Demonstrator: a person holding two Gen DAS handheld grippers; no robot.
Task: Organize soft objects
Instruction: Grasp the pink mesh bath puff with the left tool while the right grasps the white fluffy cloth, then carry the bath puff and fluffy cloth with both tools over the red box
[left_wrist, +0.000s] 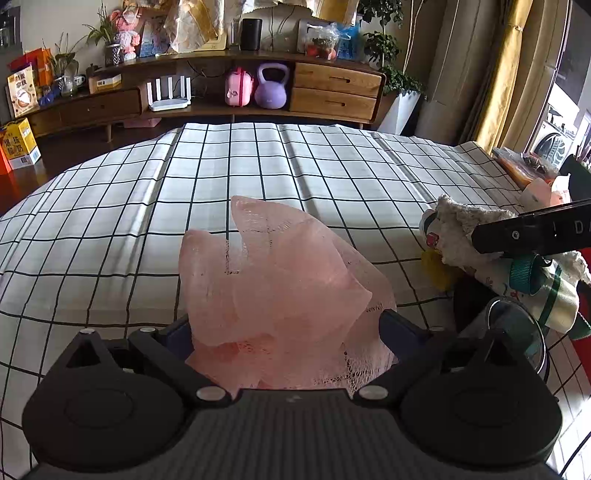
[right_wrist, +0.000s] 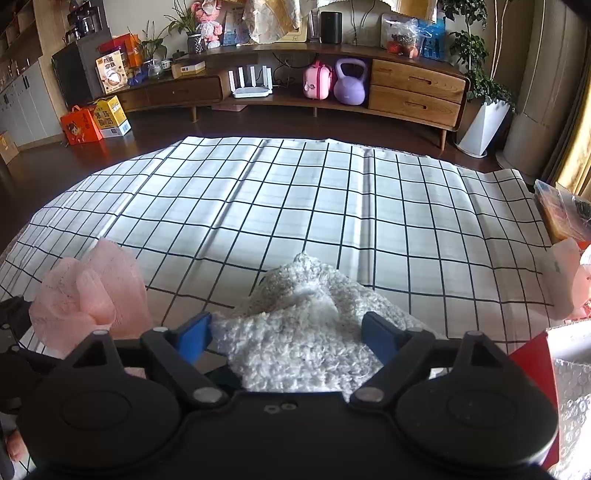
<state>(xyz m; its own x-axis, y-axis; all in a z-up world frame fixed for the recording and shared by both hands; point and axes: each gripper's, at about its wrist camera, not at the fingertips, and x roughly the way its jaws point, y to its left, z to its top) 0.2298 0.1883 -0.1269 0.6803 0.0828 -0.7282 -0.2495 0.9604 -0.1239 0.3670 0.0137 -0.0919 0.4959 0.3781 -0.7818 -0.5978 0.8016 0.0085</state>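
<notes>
Left wrist view: the left gripper (left_wrist: 288, 332) stands with its jaws wide, and a bunched pink mesh cloth (left_wrist: 280, 288) fills the gap between them, its peak rising over the checked tablecloth (left_wrist: 258, 166) on the worktop. The blue pads sit at the cloth's flanks; whether they press on it I cannot tell. At the right edge the right gripper (left_wrist: 532, 232) crosses over a white fluffy cloth (left_wrist: 461, 229) lying on a heap of other soft things.

Right wrist view: the right gripper has its jaws wide about the white fluffy cloth (right_wrist: 299, 325), which mounds up between the blue pads; a grip cannot be confirmed. The pink mesh cloth (right_wrist: 88, 291) shows at the near left.

To do this step well, I judge each pair of jaws should close low on the thickest bunch, since loose mesh or pile could slip or trail. Both cloths should lift clear of the tablecloth, so it is not snagged.
</notes>
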